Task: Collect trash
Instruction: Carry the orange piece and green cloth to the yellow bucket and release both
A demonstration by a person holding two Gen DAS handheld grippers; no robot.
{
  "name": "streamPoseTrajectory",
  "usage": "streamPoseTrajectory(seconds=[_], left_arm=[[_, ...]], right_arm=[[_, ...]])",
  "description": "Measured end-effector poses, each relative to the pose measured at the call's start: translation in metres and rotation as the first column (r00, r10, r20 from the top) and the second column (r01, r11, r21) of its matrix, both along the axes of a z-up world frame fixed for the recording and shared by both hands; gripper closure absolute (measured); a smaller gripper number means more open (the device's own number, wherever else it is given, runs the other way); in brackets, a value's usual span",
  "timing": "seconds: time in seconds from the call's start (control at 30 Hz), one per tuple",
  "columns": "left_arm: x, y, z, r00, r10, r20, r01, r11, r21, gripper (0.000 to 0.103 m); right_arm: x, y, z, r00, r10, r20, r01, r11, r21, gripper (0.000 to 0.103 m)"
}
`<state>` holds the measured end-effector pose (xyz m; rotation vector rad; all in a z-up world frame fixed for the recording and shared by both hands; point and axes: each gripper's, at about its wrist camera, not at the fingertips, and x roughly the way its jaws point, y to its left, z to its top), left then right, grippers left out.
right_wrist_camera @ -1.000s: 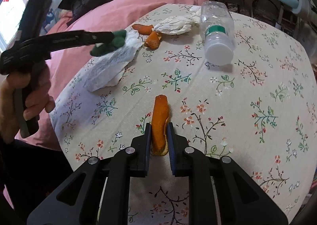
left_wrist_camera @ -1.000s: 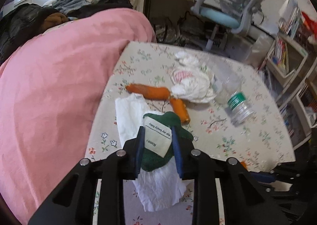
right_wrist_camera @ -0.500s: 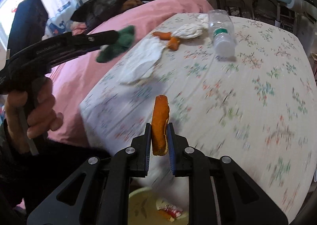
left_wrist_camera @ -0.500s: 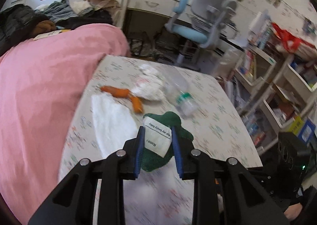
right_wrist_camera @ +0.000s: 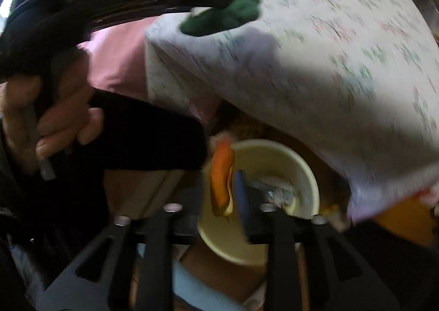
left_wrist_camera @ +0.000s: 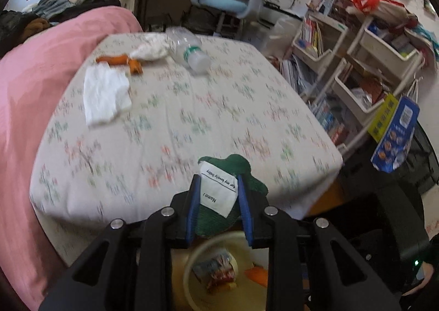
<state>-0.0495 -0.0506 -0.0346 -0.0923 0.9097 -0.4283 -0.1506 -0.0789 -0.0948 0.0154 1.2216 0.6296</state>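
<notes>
Two loads hang over your round cream bin (right_wrist_camera: 274, 157): the right gripper (right_wrist_camera: 222, 193) has just been spreading to drop the curled orange peel (right_wrist_camera: 221, 176) still between its pads, while the left gripper (left_wrist_camera: 218, 198) pinches the green knitted cloth (left_wrist_camera: 241, 168), waiting just above the rim.

A floral-clothed table (left_wrist_camera: 192, 108) stands between a pink-covered bed (left_wrist_camera: 35, 86) and cluttered shelves (left_wrist_camera: 356, 64).

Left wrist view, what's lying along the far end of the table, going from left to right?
White tissue → orange peel → crumpled white paper → clear plastic bottle, lying on its side.
</notes>
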Motion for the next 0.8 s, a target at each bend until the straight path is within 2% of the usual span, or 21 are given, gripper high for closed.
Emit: streamPoseTrajectory(seconds=[0.03,0.17,0.33,0.43,0.47,0.5,0.57,0.67,0.77,0.8], left_arm=[[-0.006,-0.002,-0.003,1.000,-0.002,-0.009,0.002,1.000,0.003,0.075],[-0.028,-0.009,-0.014,0.999,-0.011,-0.050,0.011,1.000,0.016,0.075],[-0.054,-0.028,-0.034,0.988,-0.068,-0.135,0.077,0.995,0.060,0.075],[-0.065,-0.046,-0.051,0.967,-0.135,-0.216,0.165,0.978,0.126,0.070],[-0.068,-0.051,-0.055,0.960,-0.153,-0.235,0.191,0.971,0.147,0.064],[-0.071,-0.057,-0.058,0.955,-0.169,-0.242,0.215,0.960,0.179,0.053],[-0.077,-0.062,-0.055,0.963,-0.173,-0.206,0.219,0.949,0.226,0.045],[-0.077,-0.061,-0.048,0.973,-0.169,-0.160,0.201,0.955,0.218,0.043],[-0.072,-0.047,-0.034,0.994,-0.086,-0.063,0.097,0.974,0.204,0.036],[-0.071,-0.039,-0.025,0.999,-0.035,-0.009,0.036,0.981,0.190,0.034]], right_arm=[[-0.004,-0.005,0.003,0.999,-0.035,0.012,0.034,0.999,0.002,0.052],[-0.008,-0.031,0.026,0.979,-0.178,0.101,0.170,0.982,0.081,0.047],[-0.009,-0.066,0.053,0.907,-0.364,0.211,0.312,0.918,0.243,0.037],[-0.011,-0.071,0.056,0.887,-0.404,0.225,0.341,0.900,0.271,0.036],[-0.011,-0.072,0.055,0.885,-0.409,0.225,0.345,0.898,0.273,0.036],[-0.011,-0.073,0.055,0.882,-0.415,0.225,0.351,0.895,0.276,0.036],[-0.013,-0.075,0.054,0.876,-0.426,0.228,0.359,0.890,0.282,0.035],[-0.005,-0.078,0.051,0.868,-0.440,0.228,0.371,0.882,0.291,0.035],[-0.002,-0.085,0.047,0.858,-0.460,0.228,0.386,0.871,0.305,0.035],[-0.002,-0.088,0.047,0.856,-0.465,0.227,0.390,0.868,0.307,0.034]])
